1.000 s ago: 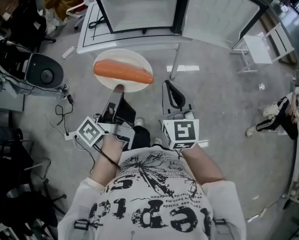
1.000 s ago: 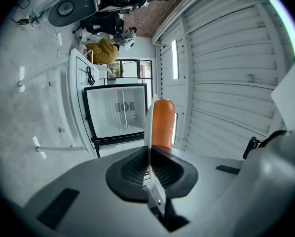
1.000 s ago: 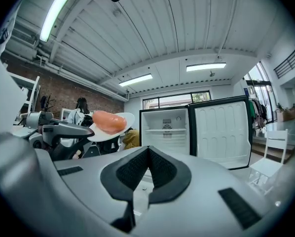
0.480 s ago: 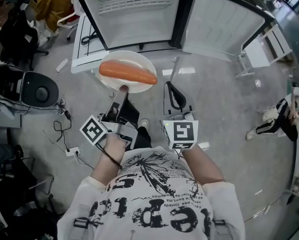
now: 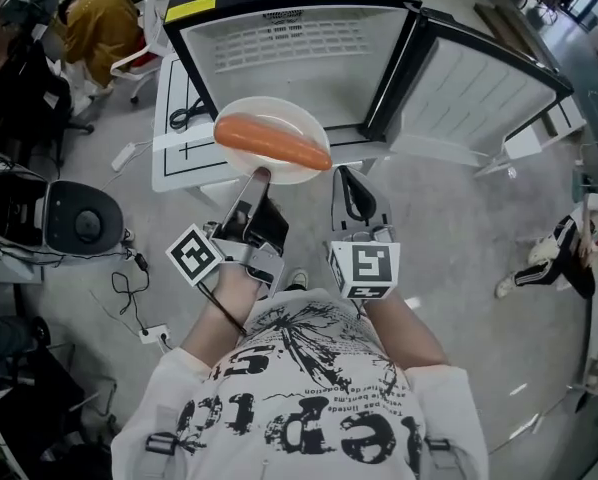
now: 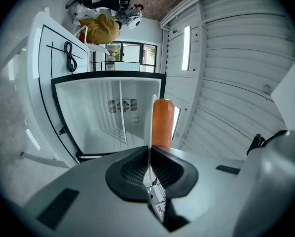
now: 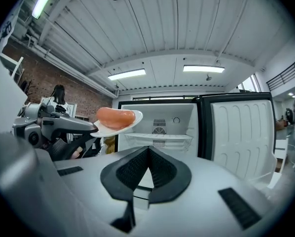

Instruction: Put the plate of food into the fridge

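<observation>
1. White plate (image 5: 279, 113), carrying an orange sausage (image 5: 272, 142), is pinched at its near rim by the left gripper (image 5: 257, 178), whose jaws are clamped on the edge.
2. Just beside it, the right gripper (image 5: 344, 176) has its jaws together on nothing.
3. The plate hangs straight ahead of the left gripper, between it and the open fridge (image 5: 299, 43). The sausage's long axis runs crosswise to the reach.
4. The plate seems slightly above the wire shelf (image 7: 157, 138), though the wide lens makes that uncertain.
</observation>
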`<state>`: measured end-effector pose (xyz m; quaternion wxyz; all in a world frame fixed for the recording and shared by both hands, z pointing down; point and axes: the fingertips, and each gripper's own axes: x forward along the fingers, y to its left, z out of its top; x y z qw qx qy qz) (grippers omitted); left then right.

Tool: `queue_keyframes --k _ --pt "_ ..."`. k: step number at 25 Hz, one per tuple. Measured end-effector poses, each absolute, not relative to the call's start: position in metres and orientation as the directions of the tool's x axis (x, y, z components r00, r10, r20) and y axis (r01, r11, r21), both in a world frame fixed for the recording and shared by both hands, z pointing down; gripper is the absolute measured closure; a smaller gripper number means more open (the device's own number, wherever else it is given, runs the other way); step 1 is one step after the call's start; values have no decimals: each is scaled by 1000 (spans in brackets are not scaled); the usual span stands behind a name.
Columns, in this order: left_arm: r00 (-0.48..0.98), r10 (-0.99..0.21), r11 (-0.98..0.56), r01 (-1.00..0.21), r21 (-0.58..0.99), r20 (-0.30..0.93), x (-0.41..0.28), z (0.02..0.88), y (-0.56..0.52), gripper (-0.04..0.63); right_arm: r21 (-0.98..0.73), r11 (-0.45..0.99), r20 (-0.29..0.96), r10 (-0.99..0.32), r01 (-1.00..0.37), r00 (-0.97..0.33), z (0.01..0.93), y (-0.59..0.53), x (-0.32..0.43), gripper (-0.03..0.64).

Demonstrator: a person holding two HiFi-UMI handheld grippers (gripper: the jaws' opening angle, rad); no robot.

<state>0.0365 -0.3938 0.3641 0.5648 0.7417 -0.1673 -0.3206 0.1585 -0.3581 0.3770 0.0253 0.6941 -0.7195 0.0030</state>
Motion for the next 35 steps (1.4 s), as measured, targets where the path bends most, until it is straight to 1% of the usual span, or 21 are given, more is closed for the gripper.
queue_keyframes --k 6,10,13,17,28,35 --pt "733 -610 -305 135 943 -302 30 355 -440 574 48 43 38 -998 -998 -42 372 -404 147 616" --pt "733 -613 -299 130 945 -295 32 357 -461 574 59 14 -3 -1000 -998 -14 368 -419 155 617" --pt "730 -622 -292 121 949 -285 39 358 -473 574 56 18 0 -1000 -998 -18 372 -432 162 617" --pt "709 -649 -268 126 955 -276 53 363 -487 574 44 60 9 -998 -997 -59 377 -452 175 617" --pt "610 -750 -258 84 962 -255 96 365 -537 572 48 203 -12 -979 -978 -203 365 -516 220 616" --pt "574 -786 -241 59 969 -230 120 372 -565 572 23 260 -13 -966 -965 -260 372 -541 240 617"
